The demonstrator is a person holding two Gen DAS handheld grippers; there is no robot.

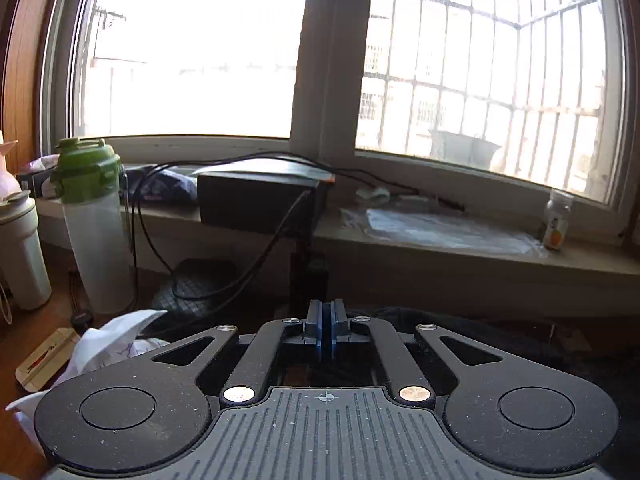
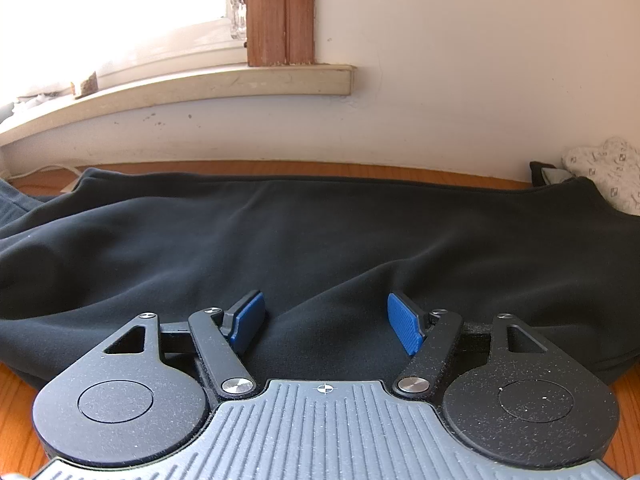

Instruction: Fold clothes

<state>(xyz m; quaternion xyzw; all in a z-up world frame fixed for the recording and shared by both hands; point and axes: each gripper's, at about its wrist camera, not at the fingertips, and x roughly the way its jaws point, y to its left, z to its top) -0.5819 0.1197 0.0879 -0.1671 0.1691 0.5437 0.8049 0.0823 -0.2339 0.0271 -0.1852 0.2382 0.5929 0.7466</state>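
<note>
On my left wrist view the left gripper (image 1: 327,334) has its blue pads pressed flat together, jaws fully closed, and I can see no cloth between them. It points toward a window (image 1: 192,52) at twelve o'clock, with a barred pane (image 1: 488,72) at one o'clock. On the sill (image 1: 460,248) sit a black box (image 1: 260,200) at about twelve, cables (image 1: 240,276) looping down from it, a clear plastic sheet (image 1: 440,228) at two o'clock and a small bottle (image 1: 557,220) further out at three. At nine o'clock stands a shaker (image 1: 94,224) with a green lid, just beside a white flask (image 1: 22,256) at the frame edge. White crumpled material (image 1: 108,344) lies at eight o'clock, near a small card (image 1: 46,358) on the wooden table (image 1: 24,332). A strip of the dark garment (image 1: 460,328) shows at four o'clock, behind the right linkage — dim, so I report no detail. On my right wrist view the right gripper (image 2: 326,322) holds its jaws wide apart, blue pads (image 2: 250,320) splayed and holding nothing, hovering low over the garment (image 2: 320,236); whether the tips touch the cloth I cannot tell. The garment is black, spread across the table (image 2: 16,396) from nine to three o'clock, smooth with shallow creases, its far edge running near the wall (image 2: 460,60). A patterned white cloth (image 2: 608,172) sits at two o'clock, touching the garment's far corner — a second sill (image 2: 200,88) and wooden frame (image 2: 280,12) stand at eleven to twelve.
</note>
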